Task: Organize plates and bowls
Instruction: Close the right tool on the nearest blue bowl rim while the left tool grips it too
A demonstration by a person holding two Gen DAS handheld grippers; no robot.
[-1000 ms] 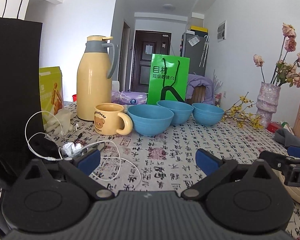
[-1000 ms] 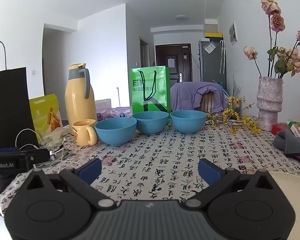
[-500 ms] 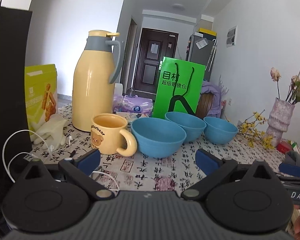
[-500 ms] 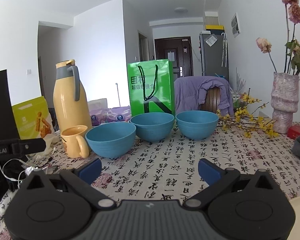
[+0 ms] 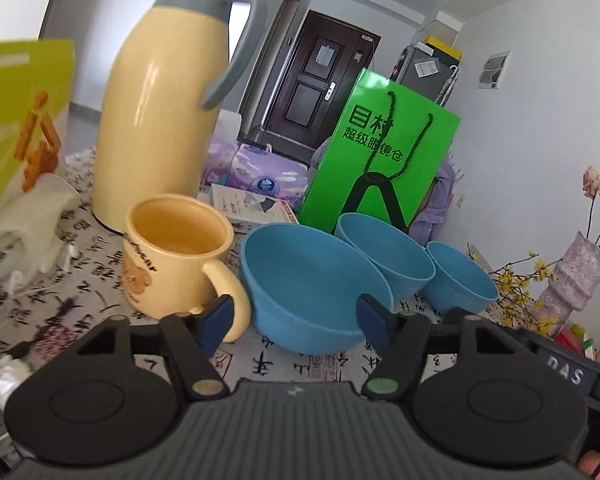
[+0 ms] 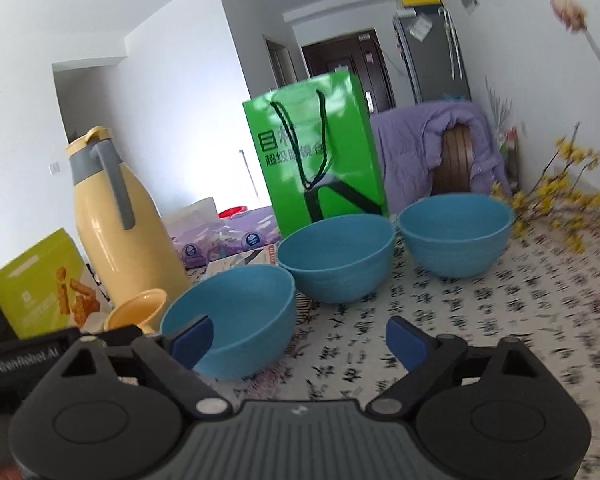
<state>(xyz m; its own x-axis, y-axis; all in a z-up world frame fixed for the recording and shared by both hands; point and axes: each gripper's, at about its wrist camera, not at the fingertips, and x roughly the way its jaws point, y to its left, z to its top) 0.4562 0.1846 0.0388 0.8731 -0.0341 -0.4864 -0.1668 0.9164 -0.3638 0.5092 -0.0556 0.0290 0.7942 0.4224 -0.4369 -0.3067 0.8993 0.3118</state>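
A table covered by a white cloth printed with black calligraphy (image 6: 480,320) is shown from two low cameras. At its back stand a tall yellow thermos jug (image 5: 160,100) and a bright green paper bag (image 5: 380,152). In front of the bag, three blue bowls are set in a row, each close beside the next; whether their rims touch cannot be told. No plates are seen in either view.

The nearest bowl (image 5: 312,292) is framed by the left gripper (image 5: 296,316), whose blue-padded fingers (image 5: 218,316) are spread wide and hold nothing. A yellow mug (image 5: 176,256) with a bear print stands just beside this bowl, its handle turned toward the bowl and lying next to the left pad.

The right gripper (image 6: 298,340) is likewise held spread and empty. Its left pad is seen in front of the near rim of the same bowl (image 6: 232,316); the middle bowl (image 6: 336,256) and the far bowl (image 6: 456,236) lie beyond, apart from it.

The step in hand is judged to be a first grasp on the nearest bowl, so that the bowls can be nested. It would best be done by one pad being slipped inside the wall and one outside, the rim pinched firmly, and the bowl lifted straight up. The mug handle should be kept clear of the left pad, or the mug may be dragged along.
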